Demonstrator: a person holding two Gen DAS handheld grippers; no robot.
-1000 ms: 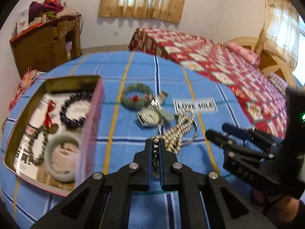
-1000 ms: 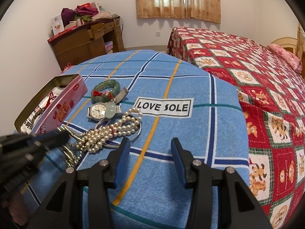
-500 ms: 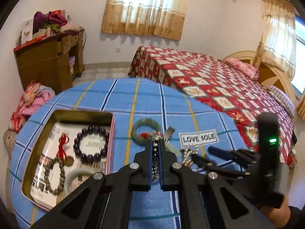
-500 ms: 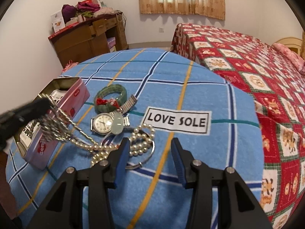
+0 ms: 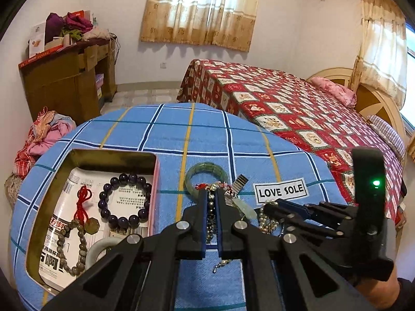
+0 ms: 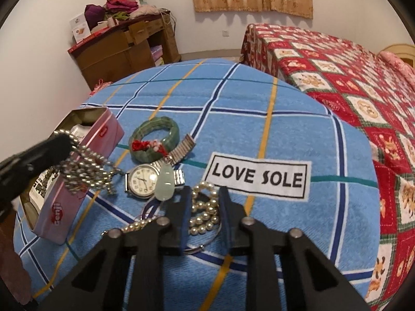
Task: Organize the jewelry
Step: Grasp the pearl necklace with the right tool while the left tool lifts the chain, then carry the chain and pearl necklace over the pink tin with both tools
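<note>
My left gripper (image 5: 211, 202) is shut on a silver bead chain (image 5: 211, 215) and holds it off the blue checked cloth. In the right wrist view that chain (image 6: 85, 168) dangles beside the pink tin (image 6: 64, 199). My right gripper (image 6: 205, 202) is low over the jewelry heap, its jaws closing on the pearl necklace (image 6: 205, 212) between its pads. A watch (image 6: 142, 180), a pale jade pendant (image 6: 166, 184) and a green bangle (image 6: 155, 140) lie just beyond. The open tin (image 5: 153, 181) holds a dark bead bracelet (image 5: 124, 199), a brown bead bracelet (image 5: 75, 246) and a pale bangle (image 5: 101, 251).
A "LOVE SOLE" label (image 6: 259, 178) is sewn on the cloth right of the heap. A bed with a red patterned cover (image 5: 285, 103) runs along the table's right side. A wooden desk (image 5: 64, 77) and a pile of clothes (image 5: 41, 140) stand at the left wall.
My left gripper rose with the silver chain, pulling it clear of the heap towards the tin. My right gripper moved forward over the pearls and its jaws narrowed around them.
</note>
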